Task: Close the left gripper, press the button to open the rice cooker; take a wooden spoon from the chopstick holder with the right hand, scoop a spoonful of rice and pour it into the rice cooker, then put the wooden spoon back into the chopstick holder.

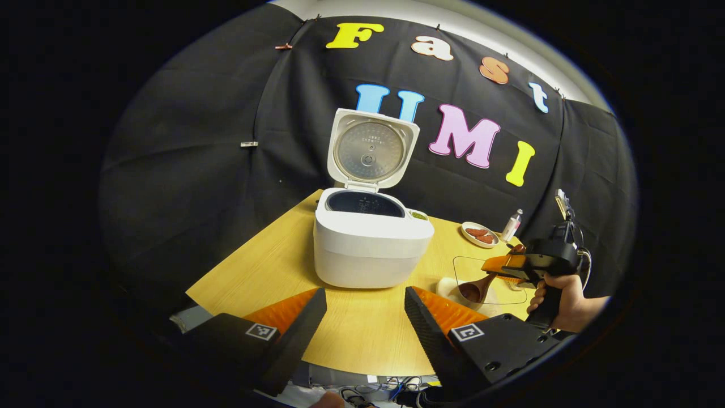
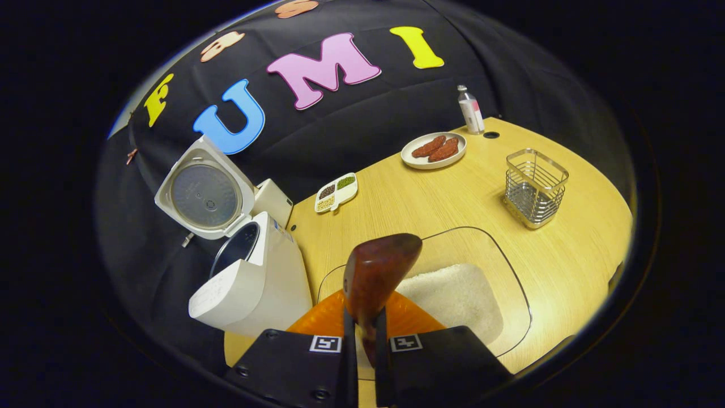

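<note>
The white rice cooker (image 1: 368,243) stands open on the wooden table, its lid (image 1: 371,150) upright and the dark inner pot showing. My left gripper (image 1: 365,317) hovers open in front of it, nothing between its fingers. At the right, a hand holds my right gripper (image 1: 529,266), shut on the handle of the wooden spoon (image 1: 478,288). The spoon's bowl (image 2: 376,272) hangs just above the white rice (image 2: 453,297) in a clear shallow container (image 2: 510,272). The wire chopstick holder (image 2: 535,187) stands empty beyond it. The rice cooker (image 2: 249,283) is left of the spoon.
A plate of sausages (image 2: 433,150) and a small bottle (image 2: 470,110) sit at the back of the table. A divided dish of beans (image 2: 336,191) lies behind the cooker. The table's front edge (image 1: 362,368) runs just under my left gripper.
</note>
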A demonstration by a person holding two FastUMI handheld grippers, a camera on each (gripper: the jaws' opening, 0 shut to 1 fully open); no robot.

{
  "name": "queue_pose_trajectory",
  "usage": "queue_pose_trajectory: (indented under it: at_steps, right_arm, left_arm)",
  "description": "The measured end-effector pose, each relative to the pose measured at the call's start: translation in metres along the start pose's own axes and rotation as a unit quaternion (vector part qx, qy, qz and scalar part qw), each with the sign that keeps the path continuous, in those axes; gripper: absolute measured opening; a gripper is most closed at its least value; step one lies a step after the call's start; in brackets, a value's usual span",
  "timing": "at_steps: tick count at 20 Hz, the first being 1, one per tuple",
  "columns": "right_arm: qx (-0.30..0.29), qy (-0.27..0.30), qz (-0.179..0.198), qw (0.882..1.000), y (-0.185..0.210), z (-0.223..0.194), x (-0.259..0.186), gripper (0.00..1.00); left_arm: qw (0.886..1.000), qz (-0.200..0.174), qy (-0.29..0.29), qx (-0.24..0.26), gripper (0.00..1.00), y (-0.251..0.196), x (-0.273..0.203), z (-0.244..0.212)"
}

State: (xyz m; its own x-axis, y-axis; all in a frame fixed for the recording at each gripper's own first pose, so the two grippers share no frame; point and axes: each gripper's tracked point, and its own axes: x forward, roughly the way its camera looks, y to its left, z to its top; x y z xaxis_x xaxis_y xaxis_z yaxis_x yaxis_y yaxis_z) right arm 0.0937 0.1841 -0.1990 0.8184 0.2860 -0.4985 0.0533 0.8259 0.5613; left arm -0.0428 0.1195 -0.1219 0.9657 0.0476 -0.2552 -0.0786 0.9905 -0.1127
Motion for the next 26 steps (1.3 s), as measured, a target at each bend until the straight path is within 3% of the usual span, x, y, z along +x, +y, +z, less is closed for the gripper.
queue_pose_trajectory:
  at_steps: [6,14,26]
  right_arm:
    - [0.142,0.021,-0.008,0.990,-0.034,0.007,-0.007,0.17]
    - [0.215,-0.006,0.009,0.977,-0.040,0.060,-0.027,0.16]
    - [0.230,-0.028,0.104,0.967,0.065,0.139,-0.044,0.16]
  left_arm:
    - [1.000,-0.003,-0.003,0.006,0.95,-0.002,0.000,0.003]
    - [1.000,-0.016,-0.011,0.014,0.95,-0.012,0.001,0.009]
    - [1.000,-0.007,-0.022,0.009,0.95,0.002,-0.004,0.012]
